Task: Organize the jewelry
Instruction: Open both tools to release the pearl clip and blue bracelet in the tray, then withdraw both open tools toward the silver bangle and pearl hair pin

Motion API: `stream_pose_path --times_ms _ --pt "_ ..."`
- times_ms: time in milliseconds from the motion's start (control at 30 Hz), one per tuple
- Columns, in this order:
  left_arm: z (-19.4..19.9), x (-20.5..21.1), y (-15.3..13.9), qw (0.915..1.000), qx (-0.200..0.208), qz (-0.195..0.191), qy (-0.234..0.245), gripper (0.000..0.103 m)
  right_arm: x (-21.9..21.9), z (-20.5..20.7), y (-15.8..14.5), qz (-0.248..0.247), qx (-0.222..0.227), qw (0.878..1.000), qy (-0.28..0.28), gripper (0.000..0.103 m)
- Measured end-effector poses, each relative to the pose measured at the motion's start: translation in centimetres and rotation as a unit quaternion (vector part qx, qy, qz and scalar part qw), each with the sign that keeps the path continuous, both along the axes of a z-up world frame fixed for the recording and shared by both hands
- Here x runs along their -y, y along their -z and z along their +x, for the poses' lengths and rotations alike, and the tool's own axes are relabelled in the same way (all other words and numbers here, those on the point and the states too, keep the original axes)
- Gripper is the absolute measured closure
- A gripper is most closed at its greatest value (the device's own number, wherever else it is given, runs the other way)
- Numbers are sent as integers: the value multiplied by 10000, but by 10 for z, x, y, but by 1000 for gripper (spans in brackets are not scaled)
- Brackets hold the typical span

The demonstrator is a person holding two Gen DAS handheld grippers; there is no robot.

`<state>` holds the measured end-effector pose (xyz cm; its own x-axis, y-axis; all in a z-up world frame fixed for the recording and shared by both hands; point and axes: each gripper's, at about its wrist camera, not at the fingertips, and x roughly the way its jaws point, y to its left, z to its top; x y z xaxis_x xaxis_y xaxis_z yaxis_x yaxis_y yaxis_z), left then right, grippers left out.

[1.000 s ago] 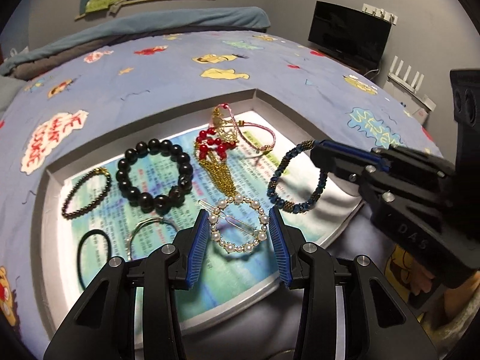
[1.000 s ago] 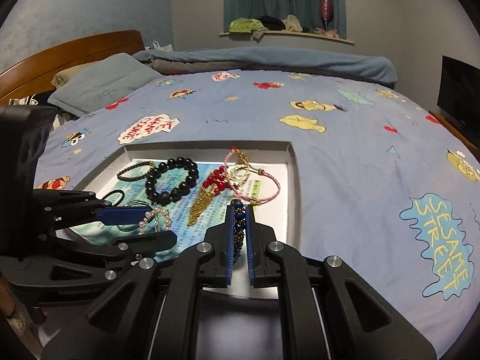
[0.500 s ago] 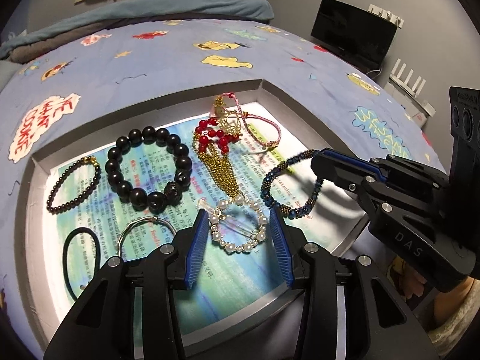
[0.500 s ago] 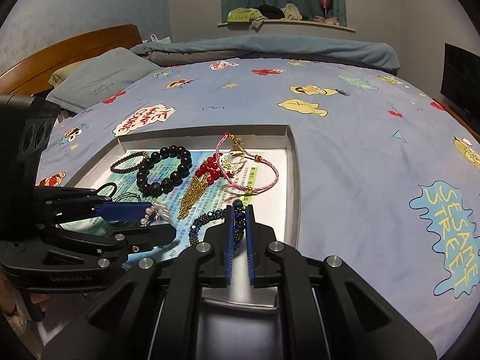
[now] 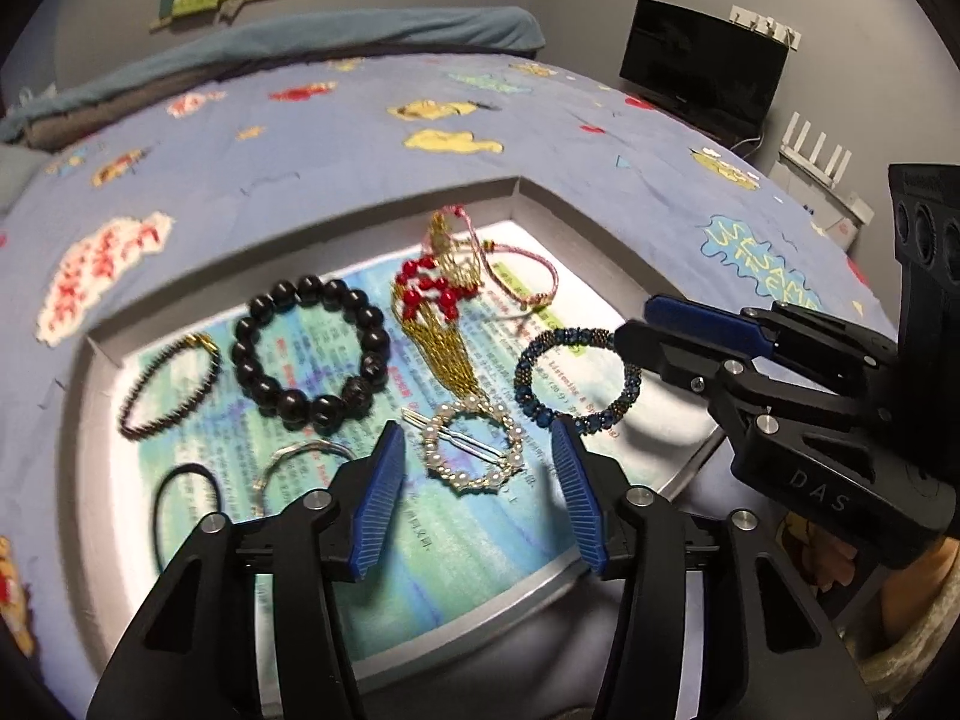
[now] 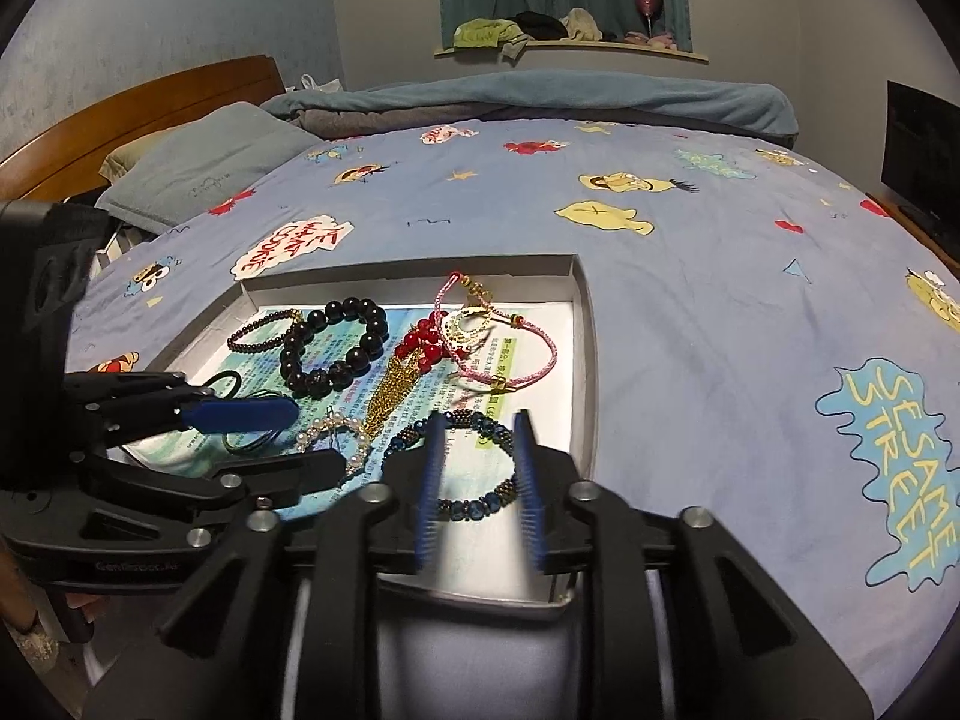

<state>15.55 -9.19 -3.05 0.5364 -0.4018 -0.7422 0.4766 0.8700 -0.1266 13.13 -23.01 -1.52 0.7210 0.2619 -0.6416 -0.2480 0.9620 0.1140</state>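
Shallow grey tray [image 5: 534, 195], lined with a printed sheet, lies on a bed covered by a blue cartoon-print sheet [image 6: 690, 276].

Contents of the tray:
- Blue beaded bracelet [image 6: 456, 462], flat on the liner at the near right. The right gripper [image 6: 477, 480] stands over it; its jaws have just been opening and now sit a moderate way apart, one pad to each side of the bracelet's near arc. The pads look clear of the beads, though motion blur makes this hard to confirm.
- Pearl ring-shaped piece [image 5: 471, 450] with a thin metal clip lying across it, near the front centre. The left gripper [image 5: 474, 480] frames it; its jaws have just been opening further and stand wide, holding nothing.
- Large black bead bracelet [image 5: 309, 354], left of centre.
- Thin dark bead bracelet [image 5: 165, 387], far left.
- Black elastic loop [image 5: 180, 504] and a thin silver bangle [image 5: 300, 459], front left.
- Red beads with a gold chain tassel [image 5: 435, 324], centre.
- Pink cord bracelet [image 5: 522, 276], at the back.
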Motion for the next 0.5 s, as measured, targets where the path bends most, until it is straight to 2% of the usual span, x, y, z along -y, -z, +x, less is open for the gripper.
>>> stream_pose_path --times_ms 67,100,233,267,367,433,500 --pt "-4 -5 -8 9999 108 -5 -88 42 3 -2 -2 68 -16 10000 18 71" --pt "-6 -7 -10 9998 141 -12 -121 40 5 -4 -4 87 -10 9999 63 66" --pt "-14 -20 -23 9986 381 63 -369 36 17 -10 -14 263 35 9994 221 58" --pt "-16 -24 -27 9980 434 60 -457 34 19 -11 -17 280 48 9992 267 54" --pt "-21 -36 -39 9957 582 15 -727 26 26 -16 -24 403 83 9986 342 48" --pt "-26 -42 -46 9940 670 28 -864 22 27 -19 -29 452 112 9982 367 40" --pt "-32 -48 -53 9919 788 70 -996 15 27 -24 -34 502 160 9979 372 25"
